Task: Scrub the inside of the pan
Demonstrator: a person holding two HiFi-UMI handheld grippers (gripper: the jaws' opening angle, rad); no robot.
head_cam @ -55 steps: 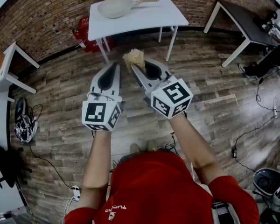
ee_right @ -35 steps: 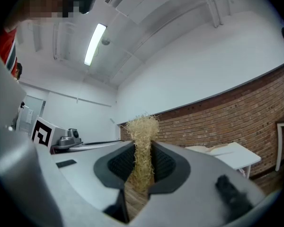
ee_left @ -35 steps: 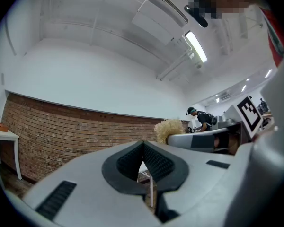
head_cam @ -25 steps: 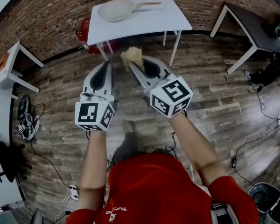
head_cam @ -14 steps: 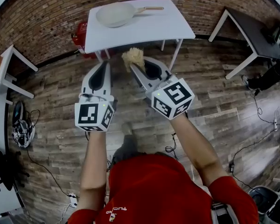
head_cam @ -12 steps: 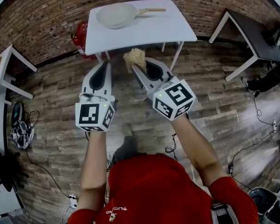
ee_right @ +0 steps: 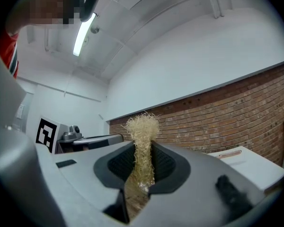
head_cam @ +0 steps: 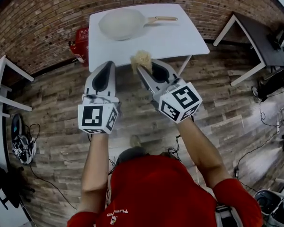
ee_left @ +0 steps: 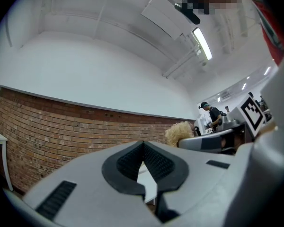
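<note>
Pan: on white table, far-left part, unscrubbed | scrubber: clamped in right gripper, above table's near edge | left gripper: jaws together, empty, beside it | advice: left braces handle, press scrubber inside pan.

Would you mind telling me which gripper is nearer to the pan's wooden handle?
Right. The right gripper, clamping the scrubber, sits at the near edge of the table, roughly in line with the handle; the left gripper is further left, facing the pan bowl.
</note>
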